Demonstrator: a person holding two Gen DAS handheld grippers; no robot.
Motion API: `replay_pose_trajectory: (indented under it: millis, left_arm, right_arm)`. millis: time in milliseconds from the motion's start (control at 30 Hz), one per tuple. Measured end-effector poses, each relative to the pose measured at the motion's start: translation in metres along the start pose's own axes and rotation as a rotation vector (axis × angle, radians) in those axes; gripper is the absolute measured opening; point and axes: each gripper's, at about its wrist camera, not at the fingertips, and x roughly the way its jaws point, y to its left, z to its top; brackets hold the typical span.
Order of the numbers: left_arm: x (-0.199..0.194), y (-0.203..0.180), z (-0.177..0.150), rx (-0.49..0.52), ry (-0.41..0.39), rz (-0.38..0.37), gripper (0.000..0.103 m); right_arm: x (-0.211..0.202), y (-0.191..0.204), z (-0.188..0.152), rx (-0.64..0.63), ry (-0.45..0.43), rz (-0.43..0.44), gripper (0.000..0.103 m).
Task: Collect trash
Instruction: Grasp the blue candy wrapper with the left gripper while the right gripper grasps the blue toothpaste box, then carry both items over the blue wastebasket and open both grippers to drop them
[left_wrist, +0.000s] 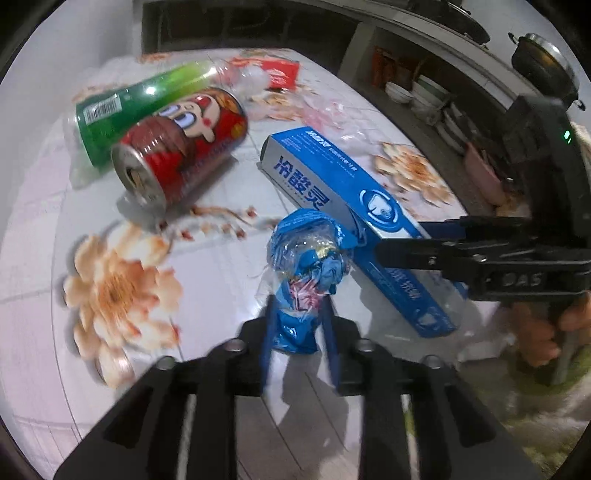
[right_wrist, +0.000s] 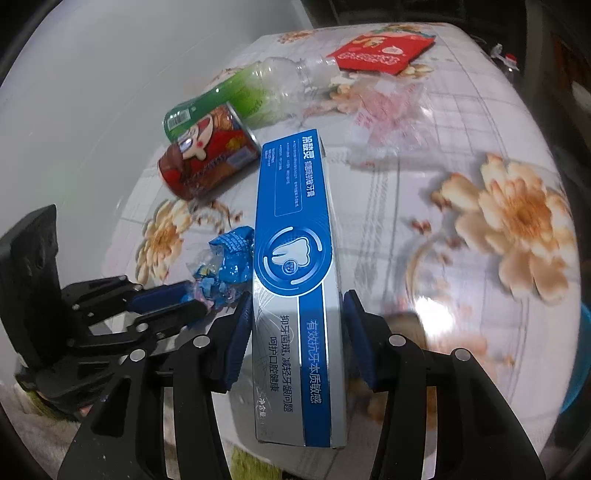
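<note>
Grippers | my left gripper (left_wrist: 299, 314) pinches blue wrapper (left_wrist: 306, 258) | my right gripper (right_wrist: 297, 332) clamps toothpaste box (right_wrist: 295, 258) | both on floral table (right_wrist: 480, 184)

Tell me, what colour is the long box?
Blue and silver-white, with a tooth picture. The toothpaste box shows best in the right wrist view.

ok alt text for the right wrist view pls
The right gripper straddles a blue toothpaste box on a floral table. Left of it, the left gripper pinches a crumpled blue wrapper.
</note>
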Motion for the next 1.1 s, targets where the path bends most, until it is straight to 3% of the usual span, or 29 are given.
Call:
replay_pose_trajectory:
  millis: [67, 200, 267, 367, 600, 833, 1100]
  left_arm:
    - [-0.008, -0.002, -0.003, 0.005, -0.014, -0.001, 0.053]
    - [-0.016, -0.011, -0.001, 0.075, -0.066, 0.015, 0.064]
    - [-0.010, -0.014, 0.002, 0.113, -0.057, 0.037, 0.065]
    - [0.006, -0.021, 0.008, 0.167, -0.036, 0.077, 0.065]
    - [0.025, -0.014, 0.018, 0.137, -0.028, 0.096, 0.064]
    - [0.027, -0.014, 0.020, 0.150, -0.052, 0.124, 0.047]
    - [0.023, -0.010, 0.021, 0.115, -0.057, 0.105, 0.035]
  right_arm:
    - [-0.006, -0.002, -0.009, 0.012, 0.008, -0.011, 0.047]
    - [-0.014, -0.008, -0.020, 0.031, 0.014, -0.032, 0.048]
    - [-0.017, -0.008, -0.021, 0.021, -0.002, -0.062, 0.054]
    - [-0.018, -0.007, -0.017, 0.017, -0.024, -0.071, 0.064]
    - [-0.012, -0.011, -0.006, 0.020, -0.038, -0.074, 0.066]
    - [0.003, -0.009, -0.001, 0.006, -0.015, -0.090, 0.066]
    - [0.003, -0.012, -0.001, 0.018, -0.015, -0.090, 0.047]
